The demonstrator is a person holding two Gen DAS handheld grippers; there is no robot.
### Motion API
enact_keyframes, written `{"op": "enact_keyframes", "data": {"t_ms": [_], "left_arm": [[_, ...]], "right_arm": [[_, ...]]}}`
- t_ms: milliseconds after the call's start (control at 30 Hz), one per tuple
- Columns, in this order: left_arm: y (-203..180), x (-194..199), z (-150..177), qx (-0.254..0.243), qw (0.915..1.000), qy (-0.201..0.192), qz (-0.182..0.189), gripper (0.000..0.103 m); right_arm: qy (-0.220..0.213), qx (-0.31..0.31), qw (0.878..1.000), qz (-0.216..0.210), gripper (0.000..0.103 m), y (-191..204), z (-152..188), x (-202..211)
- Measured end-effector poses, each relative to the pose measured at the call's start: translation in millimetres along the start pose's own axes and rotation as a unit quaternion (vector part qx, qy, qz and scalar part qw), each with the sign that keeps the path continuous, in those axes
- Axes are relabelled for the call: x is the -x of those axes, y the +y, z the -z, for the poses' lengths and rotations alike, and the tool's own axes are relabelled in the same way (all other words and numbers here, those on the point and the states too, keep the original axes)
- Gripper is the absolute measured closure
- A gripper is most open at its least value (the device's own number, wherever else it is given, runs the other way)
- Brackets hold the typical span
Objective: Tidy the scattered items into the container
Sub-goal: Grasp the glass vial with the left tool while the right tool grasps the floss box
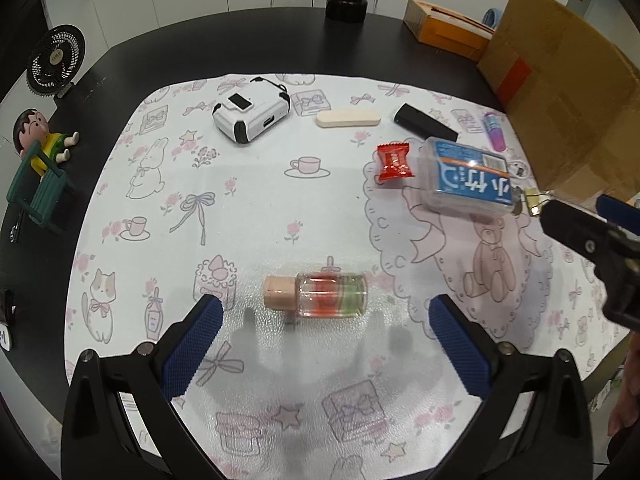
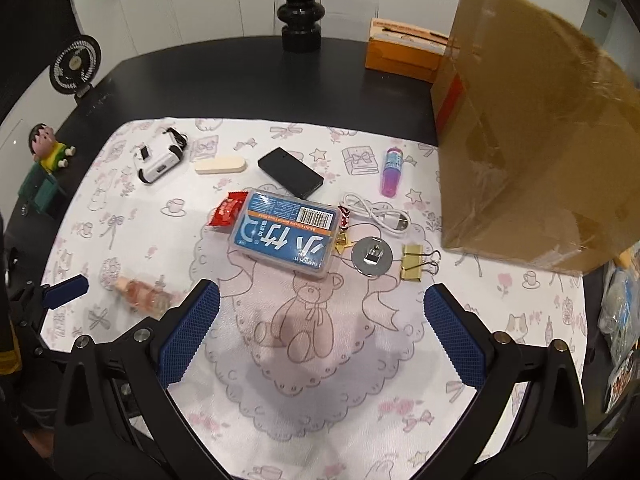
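A small clear bottle (image 1: 320, 294) with a tan cap lies on its side on the patterned mat, just ahead of my open left gripper (image 1: 325, 346), which holds nothing. My right gripper (image 2: 320, 332) is also open and empty, above the teddy-bear print, short of a blue-labelled clear case (image 2: 286, 236). Around that case lie a red candy wrapper (image 2: 225, 210), a black flat box (image 2: 290, 172), a white cable (image 2: 376, 212), a round metal disc (image 2: 372, 257), a gold binder clip (image 2: 416, 268) and a purple tube (image 2: 392, 172). The big cardboard box (image 2: 532, 128) stands at the right.
A white device (image 1: 252, 114) and a beige bar (image 1: 348, 118) lie at the mat's far side. A black vase (image 2: 300, 16), an orange box (image 2: 404, 52), a small fan (image 1: 56, 60) and a toy figure on a green bench (image 1: 40, 160) stand on the black table (image 2: 224, 76).
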State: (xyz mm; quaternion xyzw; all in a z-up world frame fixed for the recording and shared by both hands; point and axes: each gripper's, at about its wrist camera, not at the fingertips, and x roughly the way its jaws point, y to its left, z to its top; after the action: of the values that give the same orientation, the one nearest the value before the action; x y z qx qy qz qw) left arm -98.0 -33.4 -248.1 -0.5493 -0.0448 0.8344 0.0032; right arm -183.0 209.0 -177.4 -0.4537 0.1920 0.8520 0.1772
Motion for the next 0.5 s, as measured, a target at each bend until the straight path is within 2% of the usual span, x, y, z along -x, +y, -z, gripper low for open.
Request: {"op": "enact_keyframes", "data": {"t_ms": [167,267,500], "left_arm": [[2.7,-11.3,-1.4,0.003,1.0000,0.008,-0.003,0.002],[6.1,-17.9,-2.4,0.008,0.9998,0.019,-0.002,0.017],[15.5,-27.2,1.7,0.021,0.9991,0.038,-0.001,0.032]], "right_arm": [[0.012,0.001,1.000,0.000,0.000,8.4,-9.6,-22.6],[0.016,-0.004,1.000,-0.005,0.000,14.1,-14.6,-32.7],[0.029,-0.002,1.000,-0.003,0.000,25.8,-18.4,-54.3]]}}
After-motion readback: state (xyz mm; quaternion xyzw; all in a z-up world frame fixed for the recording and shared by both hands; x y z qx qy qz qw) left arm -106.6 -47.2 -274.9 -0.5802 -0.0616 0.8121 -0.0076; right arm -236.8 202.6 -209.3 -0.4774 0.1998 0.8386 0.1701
